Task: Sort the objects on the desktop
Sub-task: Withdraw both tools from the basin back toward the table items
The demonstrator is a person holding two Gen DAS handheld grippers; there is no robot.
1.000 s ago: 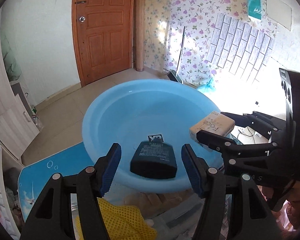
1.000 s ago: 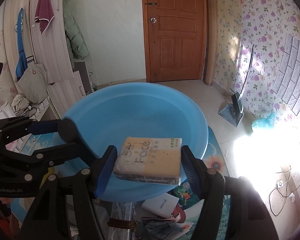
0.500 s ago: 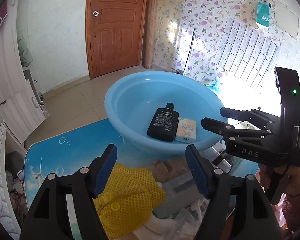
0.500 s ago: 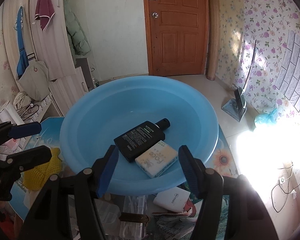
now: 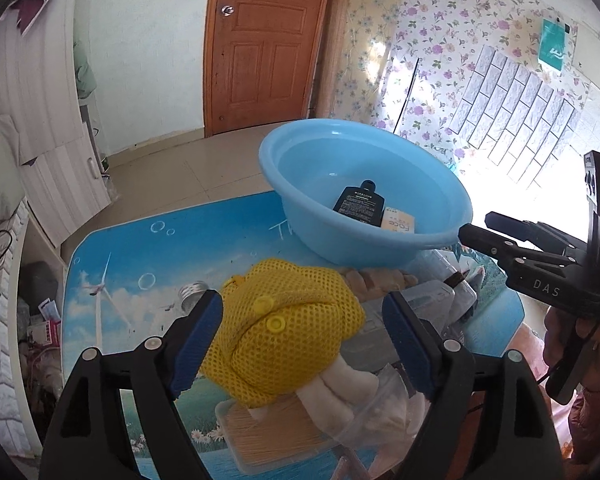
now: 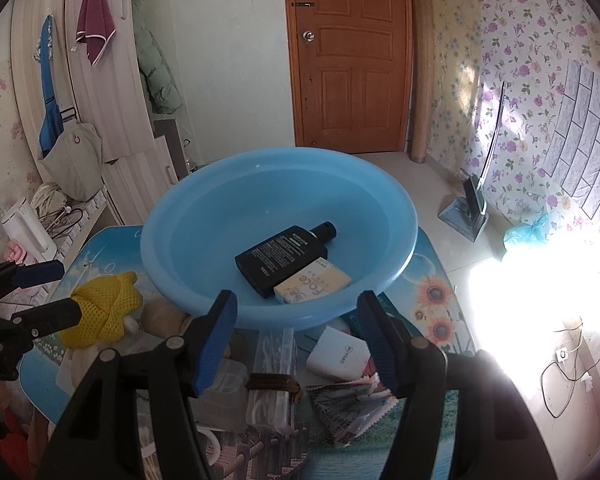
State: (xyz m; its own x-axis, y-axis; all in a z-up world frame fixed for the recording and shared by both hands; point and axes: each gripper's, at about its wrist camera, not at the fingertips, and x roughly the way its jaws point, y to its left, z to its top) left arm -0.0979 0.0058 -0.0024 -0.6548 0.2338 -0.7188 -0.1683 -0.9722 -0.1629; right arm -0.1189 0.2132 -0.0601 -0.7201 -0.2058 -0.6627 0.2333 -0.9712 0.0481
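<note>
A blue basin stands at the far side of the table. Inside it a black bottle lies flat, with a beige tissue pack beside it. My left gripper hovers over a yellow mesh toy. Its jaws are opening, and the toy shows between them without being pressed. My right gripper is open and empty, just short of the basin's near rim. It also shows in the left wrist view, right gripper.
The table has a blue printed top. Clutter lies in front of the basin: clear plastic boxes, a cotton swab box, a white box, a light bulb and a plush toy. The table edge runs along the left.
The black bottle left my left gripper and the tissue pack left my right; both now lie in the basin. Both grippers drew back, the left over the yellow toy with wider jaws.
</note>
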